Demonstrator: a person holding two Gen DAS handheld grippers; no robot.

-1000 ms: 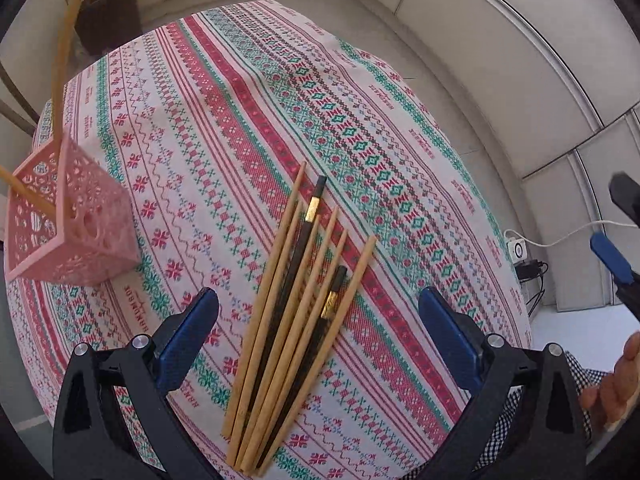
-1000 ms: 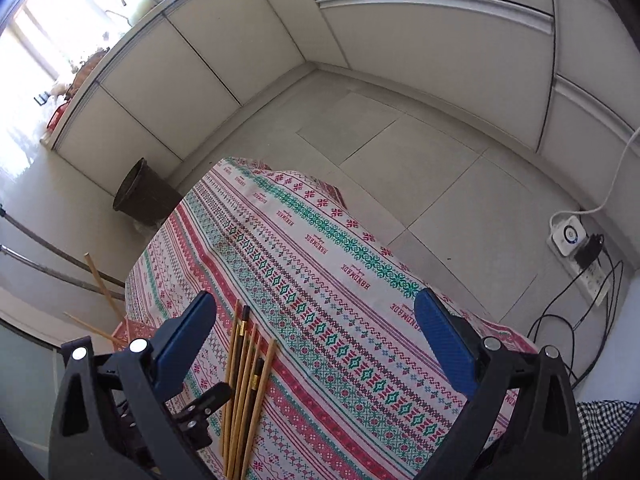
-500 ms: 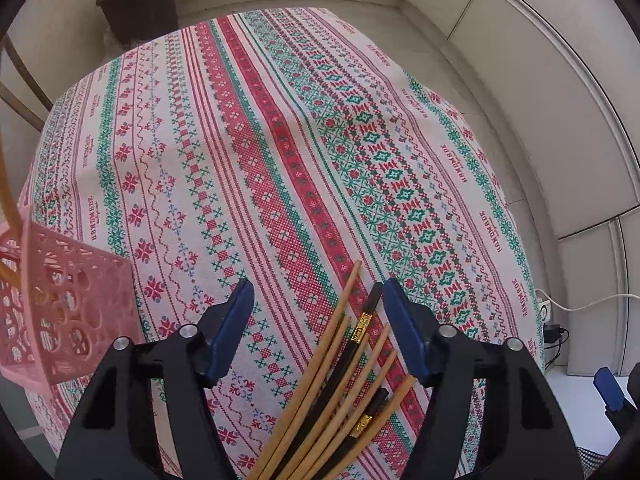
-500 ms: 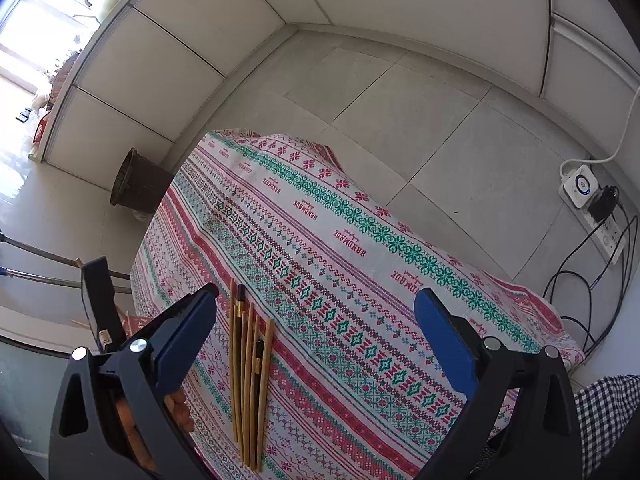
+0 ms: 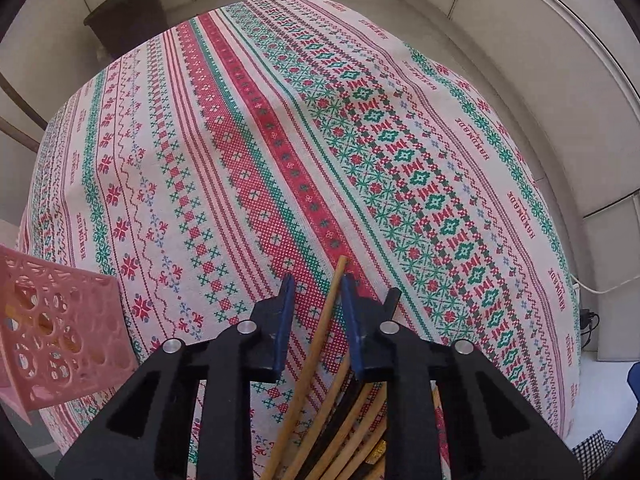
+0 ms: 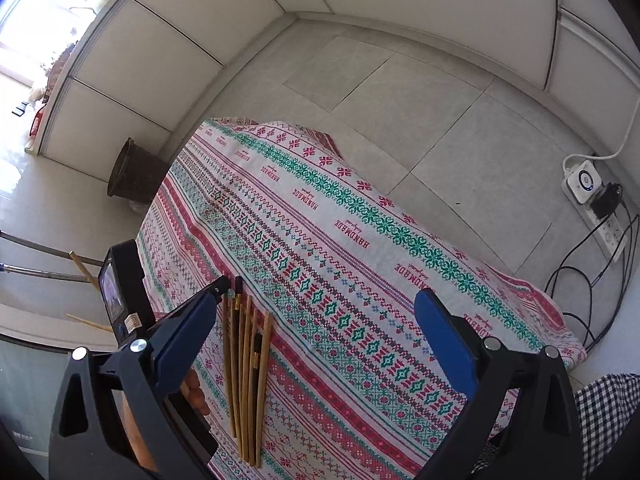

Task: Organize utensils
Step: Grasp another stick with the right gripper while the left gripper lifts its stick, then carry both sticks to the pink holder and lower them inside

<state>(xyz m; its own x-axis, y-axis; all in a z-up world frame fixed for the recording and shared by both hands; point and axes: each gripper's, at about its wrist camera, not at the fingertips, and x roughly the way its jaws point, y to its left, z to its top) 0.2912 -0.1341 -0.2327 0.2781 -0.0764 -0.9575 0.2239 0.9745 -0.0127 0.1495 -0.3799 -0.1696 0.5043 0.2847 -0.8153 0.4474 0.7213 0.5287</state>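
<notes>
Chopsticks point(image 5: 320, 364), a bundle of pale wooden and black gold-banded sticks, lie side by side on the patterned tablecloth point(image 5: 248, 152) at the bottom centre of the left wrist view; in the right wrist view the same bundle point(image 6: 246, 376) sits lower left. Left gripper point(image 5: 316, 304) has its blue-padded fingers point(image 5: 282, 320) drawn close around one wooden stick, though contact cannot be confirmed. Right gripper point(image 6: 320, 332) hangs above the cloth, fingers wide apart. A pink perforated basket point(image 5: 60, 336) stands at the left edge, a dark bin point(image 5: 128, 12) upper left on the floor.
</notes>
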